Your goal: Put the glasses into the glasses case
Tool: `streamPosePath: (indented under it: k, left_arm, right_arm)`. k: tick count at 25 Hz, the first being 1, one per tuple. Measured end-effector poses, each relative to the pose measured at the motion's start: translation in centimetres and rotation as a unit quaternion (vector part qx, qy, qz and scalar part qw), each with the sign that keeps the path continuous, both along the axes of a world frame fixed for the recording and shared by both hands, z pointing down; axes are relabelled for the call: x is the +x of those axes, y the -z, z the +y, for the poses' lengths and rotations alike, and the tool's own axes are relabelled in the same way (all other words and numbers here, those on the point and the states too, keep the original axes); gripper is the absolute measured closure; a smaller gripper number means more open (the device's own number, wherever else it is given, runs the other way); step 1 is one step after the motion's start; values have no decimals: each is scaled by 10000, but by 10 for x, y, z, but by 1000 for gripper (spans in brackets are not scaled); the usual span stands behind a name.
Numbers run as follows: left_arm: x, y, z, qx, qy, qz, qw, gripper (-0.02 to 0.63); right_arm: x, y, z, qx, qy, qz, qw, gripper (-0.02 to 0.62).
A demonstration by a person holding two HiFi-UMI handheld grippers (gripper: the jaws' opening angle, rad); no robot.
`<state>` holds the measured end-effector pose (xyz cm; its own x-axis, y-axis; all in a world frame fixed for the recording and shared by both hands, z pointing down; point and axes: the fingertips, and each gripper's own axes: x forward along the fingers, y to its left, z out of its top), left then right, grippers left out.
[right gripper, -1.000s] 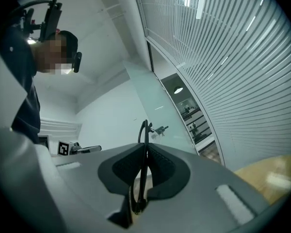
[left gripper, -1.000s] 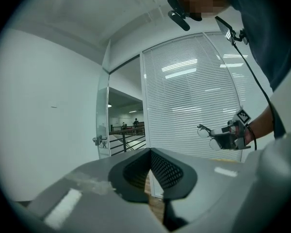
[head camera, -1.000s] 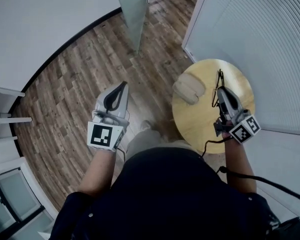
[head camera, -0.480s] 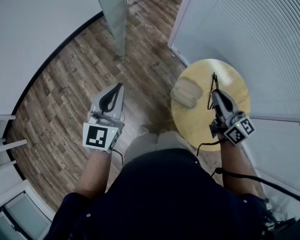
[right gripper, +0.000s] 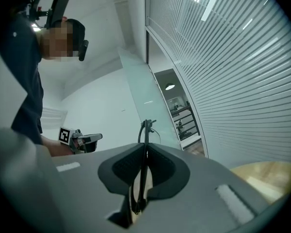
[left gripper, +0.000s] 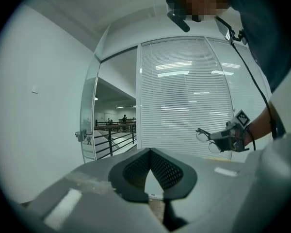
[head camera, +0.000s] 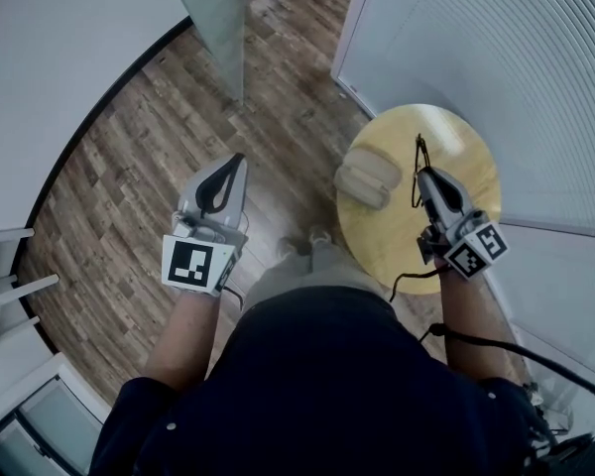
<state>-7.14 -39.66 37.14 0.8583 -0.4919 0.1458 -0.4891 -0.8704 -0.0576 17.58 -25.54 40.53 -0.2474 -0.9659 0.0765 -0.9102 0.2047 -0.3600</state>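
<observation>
Nearest us, the left claw [head camera: 238, 163] hangs over the brown plank floor [head camera: 129, 167], clenched on nothing. The right claw [head camera: 422, 173] grasps the thin black-framed glasses [head camera: 417, 153] edgewise above the round pale wooden table [head camera: 461, 132]. It's the carrying step, I'd say. The beige oval glasses case [head camera: 369, 175] lies just left on the table and looks closed, so opening it likely comes next. No readable writing anywhere, only the square black-and-white markers [head camera: 479, 249].

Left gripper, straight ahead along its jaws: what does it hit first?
Nothing close. The left gripper points out over open wood floor, away from the table. The first thing in line looks like the blind-covered wall by the doorway, though depth is unclear.
</observation>
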Motion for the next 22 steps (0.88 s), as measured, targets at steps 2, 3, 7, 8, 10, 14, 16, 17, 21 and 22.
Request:
streamPosePath:
  k: [2, 3, 7, 8, 10, 14, 16, 17, 21, 22]
  left_arm:
    - [4, -6, -2, -14, 13, -56, 10000, 603]
    - [4, -9, -2, -15, 11, -56, 10000, 603]
    - [6, -17, -6, -68, 17, -106, 9999, 603]
    - [6, -18, -9, -75, 17, -144, 9999, 603]
    - [7, -22, -14, -65, 10, -211, 9998, 603]
    - [15, -40, -23, -116, 16, -265, 9996, 603]
    - [22, -46, -24, -136, -17, -293, 9995, 603]
    - [25, -49, -26, -150, -42, -301, 9994, 603]
    - [34, -68, -29, -227, -113, -439, 9987, 603]
    - [37, -74, -28, -258, -138, -467, 9985, 603]
  right_arm:
    - [3, -10, -2, -34, 17, -27, 10000, 565]
    - [5, -16, -2, -54, 11, -62, 10000, 565]
    - [10, -37, -5, -182, -48, -309, 9993, 565]
    - [10, -42, -8, -227, -32, -305, 9993, 565]
    - [9, -50, -14, -288, 22, -237, 9993, 565]
    - [15, -68, -20, -370, 73, -150, 9992, 565]
    - [19, -78, -21, -425, 60, -151, 9990, 565]
    - [19, -83, -22, -455, 57, -163, 9988, 565]
    - [17, -105, -29, -588, 147, -137, 9981, 565]
    - [17, -111, -30, -614, 182, -117, 9979, 565]
